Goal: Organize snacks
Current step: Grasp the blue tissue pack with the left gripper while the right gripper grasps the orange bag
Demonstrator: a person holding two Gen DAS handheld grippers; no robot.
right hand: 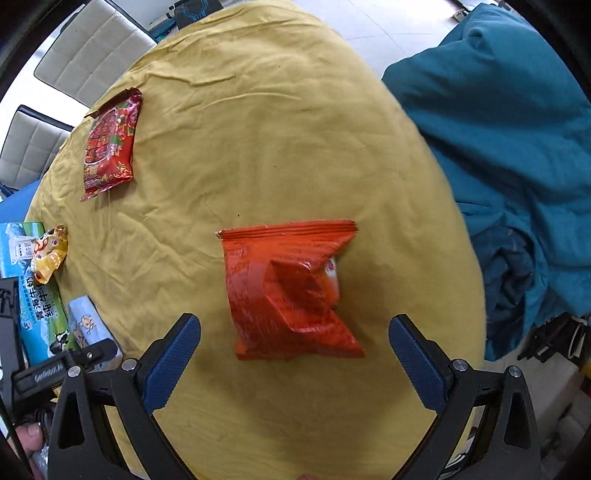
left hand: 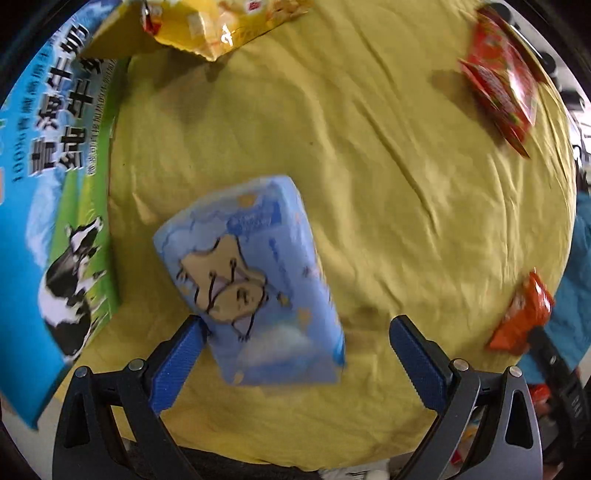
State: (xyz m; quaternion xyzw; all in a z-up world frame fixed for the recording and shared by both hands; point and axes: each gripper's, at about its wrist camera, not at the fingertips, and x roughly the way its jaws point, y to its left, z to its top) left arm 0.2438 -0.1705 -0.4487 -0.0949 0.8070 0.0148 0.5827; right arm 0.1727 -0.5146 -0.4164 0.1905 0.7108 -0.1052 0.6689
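Observation:
A light blue pack with a cartoon animal point(left hand: 251, 280) lies on the yellow cloth, its near end between the wide-apart fingers of my left gripper point(left hand: 295, 362), which is open; the left fingertip point(left hand: 192, 332) touches its edge. My right gripper point(right hand: 295, 362) is open too, just short of an orange snack bag point(right hand: 291, 291) lying flat on the cloth. A red patterned packet point(right hand: 109, 147) lies at the far left of the table, also seen as a red packet point(left hand: 502, 81) from the left wrist. A small yellow bag point(right hand: 48, 254) rests on the milk carton box point(right hand: 40, 314).
The blue-green milk carton box point(left hand: 51, 206) with a cow print stands along the table's left edge, a yellow bag point(left hand: 221, 26) on its far end. A teal blanket point(right hand: 509, 155) is piled to the right of the table. White chairs point(right hand: 88, 48) stand beyond.

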